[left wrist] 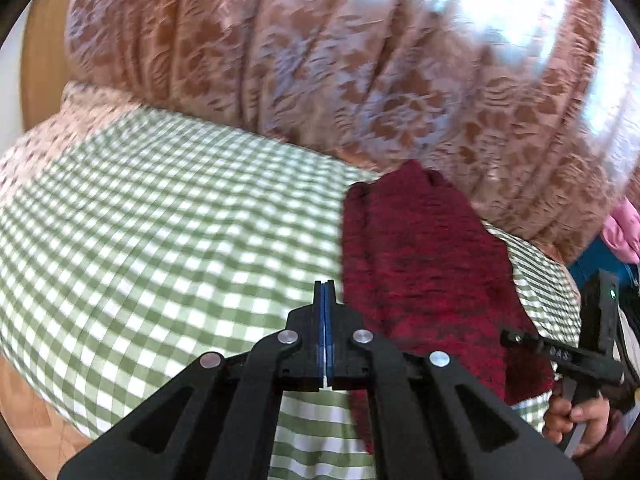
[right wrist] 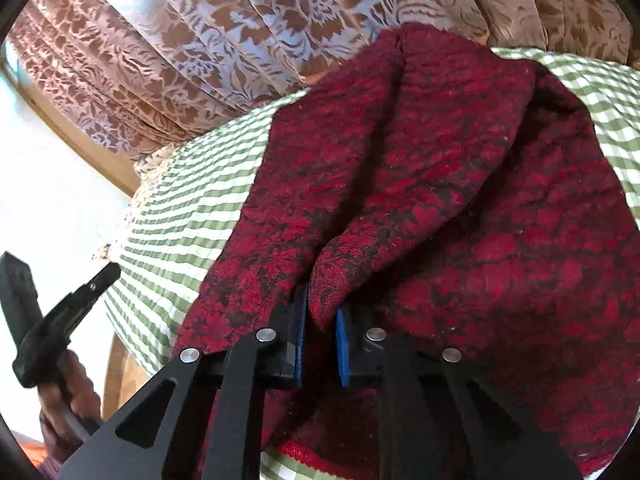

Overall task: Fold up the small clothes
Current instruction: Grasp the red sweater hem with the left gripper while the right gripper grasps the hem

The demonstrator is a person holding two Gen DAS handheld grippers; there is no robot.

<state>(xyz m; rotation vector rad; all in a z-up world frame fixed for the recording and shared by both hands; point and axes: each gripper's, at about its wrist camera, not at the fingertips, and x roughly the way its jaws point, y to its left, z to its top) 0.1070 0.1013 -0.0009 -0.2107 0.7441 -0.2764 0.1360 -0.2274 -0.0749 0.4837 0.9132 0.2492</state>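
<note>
A dark red knitted garment lies on a green-and-white checked cloth. In the left wrist view my left gripper is shut and empty, its blue pads pressed together, just left of the garment's edge. In the right wrist view the garment fills most of the frame. My right gripper is shut on a raised fold of the red garment, held between its blue pads. The right gripper's body also shows at the right edge of the left wrist view.
A brown floral curtain hangs close behind the checked surface. Pink and blue fabric sits at the far right. A wooden frame and white wall stand at the left. The left gripper's handle shows at the lower left.
</note>
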